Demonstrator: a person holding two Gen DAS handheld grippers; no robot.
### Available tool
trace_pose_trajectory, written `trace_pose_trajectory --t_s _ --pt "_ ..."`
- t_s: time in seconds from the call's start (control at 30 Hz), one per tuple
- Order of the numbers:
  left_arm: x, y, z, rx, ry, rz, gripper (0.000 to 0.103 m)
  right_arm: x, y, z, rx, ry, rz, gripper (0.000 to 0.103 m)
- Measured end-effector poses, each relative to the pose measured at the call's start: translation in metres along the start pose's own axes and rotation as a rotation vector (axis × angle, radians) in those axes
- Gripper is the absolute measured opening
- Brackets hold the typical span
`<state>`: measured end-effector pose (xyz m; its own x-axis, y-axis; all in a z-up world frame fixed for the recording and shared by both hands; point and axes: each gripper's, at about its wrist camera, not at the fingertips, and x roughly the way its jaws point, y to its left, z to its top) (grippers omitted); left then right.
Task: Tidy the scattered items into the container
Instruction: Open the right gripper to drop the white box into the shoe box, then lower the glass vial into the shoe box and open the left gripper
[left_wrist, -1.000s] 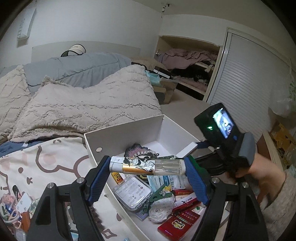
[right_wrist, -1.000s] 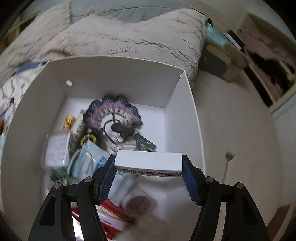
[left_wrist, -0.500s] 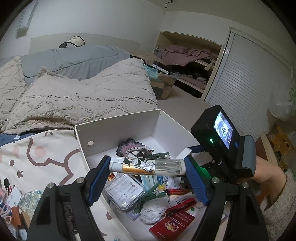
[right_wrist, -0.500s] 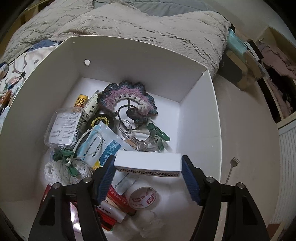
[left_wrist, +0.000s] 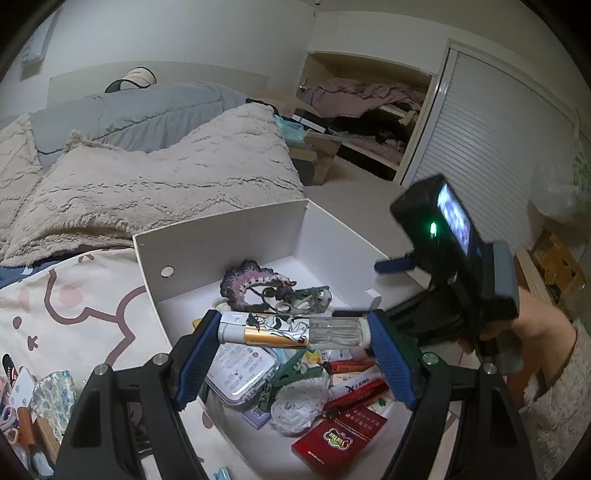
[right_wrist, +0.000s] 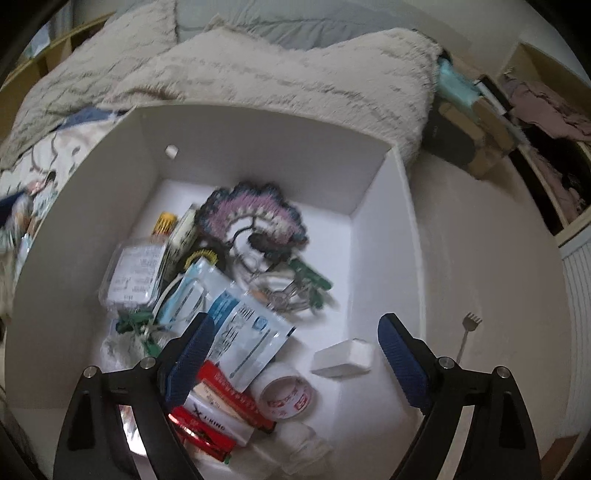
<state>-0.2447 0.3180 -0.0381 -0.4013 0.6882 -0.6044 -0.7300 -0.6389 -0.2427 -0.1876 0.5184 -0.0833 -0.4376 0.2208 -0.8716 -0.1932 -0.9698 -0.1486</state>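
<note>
Bedside, over the white box (left_wrist: 229, 236), the left claw (left_wrist: 293, 330) clamps a tube (left_wrist: 291, 330) endwise (light, stiff, slippery); the right claw (right_wrist: 295, 360) gapes empty.

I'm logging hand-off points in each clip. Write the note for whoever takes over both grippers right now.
Left gripper: shut on the clear-capped tube, held crosswise above the white box.
Right gripper: open, over the box's right side, holding nothing.
Done: the small white case lies on the box floor by the right wall, beside the tape roll. The box also holds the crochet piece, mask packets, red packs and a clear plastic case.
Left: drop the tube into the box, then collect the small items on the cartoon-print sheet left of the box.
</note>
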Motion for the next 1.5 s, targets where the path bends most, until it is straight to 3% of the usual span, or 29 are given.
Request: trace_pose_trajectory --t_s 0.07,0.3,0.53,0.87,1.13,1.23,1.27,1.5 --pt "0.002 -0.004 -0.003 0.019 0.011 -0.006 0.08 -0.005 -0.006 0.002 0.033 -0.033 -0.018 0.09" --pt "0.014 -0.021 -0.018 0.116 0.091 -0.011 0.08 -0.015 -0.022 0.006 0.142 -0.092 0.04 0.09" --pt "0.018 -0.032 -0.031 0.275 0.181 0.002 0.08 -0.017 -0.015 0.009 0.127 -0.102 0.021 0.09" --pt "0.016 -0.03 -0.048 0.343 0.285 -0.026 0.08 -0.018 -0.008 0.012 0.118 -0.107 0.03 0.09" --pt "0.012 -0.029 -0.047 0.367 0.29 -0.02 0.081 -0.017 -0.007 0.014 0.126 -0.096 0.045 0.09" --pt "0.008 -0.028 -0.045 0.356 0.26 -0.019 0.099 -0.019 -0.007 0.015 0.138 -0.106 0.068 0.09" --pt "0.007 -0.029 -0.045 0.353 0.254 -0.013 0.101 -0.019 -0.007 0.015 0.146 -0.107 0.074 0.09" --pt "0.004 -0.026 -0.042 0.328 0.235 0.008 0.101 -0.018 -0.003 0.013 0.149 -0.1 0.087 0.09"
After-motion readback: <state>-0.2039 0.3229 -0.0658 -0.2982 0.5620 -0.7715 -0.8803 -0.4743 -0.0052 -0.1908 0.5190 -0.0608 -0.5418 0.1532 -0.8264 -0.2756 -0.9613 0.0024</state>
